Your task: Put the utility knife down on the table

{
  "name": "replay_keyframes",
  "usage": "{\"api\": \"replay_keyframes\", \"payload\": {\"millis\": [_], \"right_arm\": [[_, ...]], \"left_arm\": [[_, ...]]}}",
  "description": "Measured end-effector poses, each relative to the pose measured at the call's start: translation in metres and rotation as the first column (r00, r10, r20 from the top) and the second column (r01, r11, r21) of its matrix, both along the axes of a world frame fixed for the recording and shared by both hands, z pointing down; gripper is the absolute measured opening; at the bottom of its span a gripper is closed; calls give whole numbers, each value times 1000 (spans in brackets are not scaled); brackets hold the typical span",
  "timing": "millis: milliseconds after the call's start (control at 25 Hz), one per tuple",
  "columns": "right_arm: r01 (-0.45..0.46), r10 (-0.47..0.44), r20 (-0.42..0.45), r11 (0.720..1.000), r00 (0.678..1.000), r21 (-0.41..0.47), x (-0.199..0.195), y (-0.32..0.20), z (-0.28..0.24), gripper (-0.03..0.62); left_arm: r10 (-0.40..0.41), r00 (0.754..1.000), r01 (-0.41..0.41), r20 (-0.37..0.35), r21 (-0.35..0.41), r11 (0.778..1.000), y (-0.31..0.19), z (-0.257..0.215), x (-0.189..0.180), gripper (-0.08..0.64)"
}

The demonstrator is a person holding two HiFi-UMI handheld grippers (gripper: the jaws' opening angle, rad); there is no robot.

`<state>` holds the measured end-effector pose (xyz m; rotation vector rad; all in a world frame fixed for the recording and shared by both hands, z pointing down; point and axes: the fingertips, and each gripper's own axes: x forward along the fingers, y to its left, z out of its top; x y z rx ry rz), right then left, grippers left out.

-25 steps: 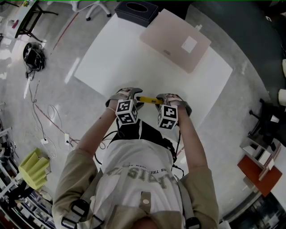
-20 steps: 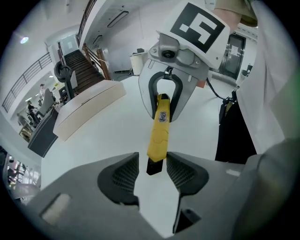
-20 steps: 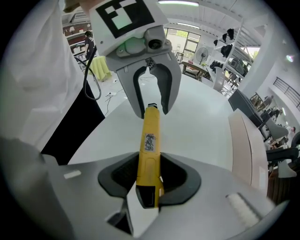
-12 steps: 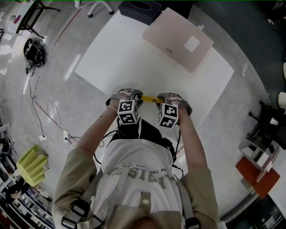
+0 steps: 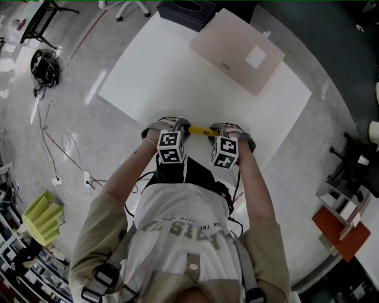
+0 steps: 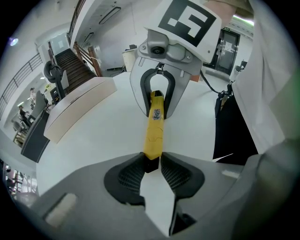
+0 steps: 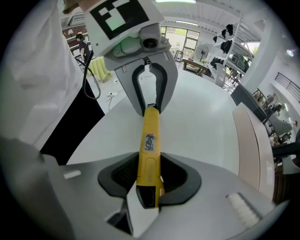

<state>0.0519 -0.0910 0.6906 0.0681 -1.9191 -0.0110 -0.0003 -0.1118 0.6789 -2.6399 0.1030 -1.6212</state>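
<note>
A yellow utility knife (image 5: 198,131) hangs level just above the white table (image 5: 177,65), near its front edge, spanning both grippers. My left gripper (image 5: 179,128) has just been closing its jaws, and its pads (image 6: 134,172) now press on the knife's dark end (image 6: 150,164). My right gripper (image 5: 217,132) is shut on the other end, with the yellow body (image 7: 149,154) clamped between its pads. The left gripper view shows the right gripper (image 6: 158,93) at the far end of the knife. The right gripper view shows the left gripper (image 7: 149,93) the same way.
A flat pale pink box (image 5: 237,50) lies at the table's far right, and a dark tissue box (image 5: 182,13) stands at the far edge. Cables trail over the floor at the left, near a yellow object (image 5: 41,222). The person's body is close behind the table's front edge.
</note>
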Motion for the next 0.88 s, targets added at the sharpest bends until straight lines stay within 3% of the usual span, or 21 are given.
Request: {"api": "replay_keyframes", "payload": {"millis": [560, 880], "right_arm": [[-37, 38, 34, 999, 999, -15, 1, -2, -2, 137], [-90, 92, 31, 994, 995, -61, 16, -2, -3, 183]], "left_arm": [[15, 999, -16, -28, -12, 1000, 0, -1, 0, 112], [22, 999, -22, -30, -19, 1000, 1, 0, 0, 114]]}}
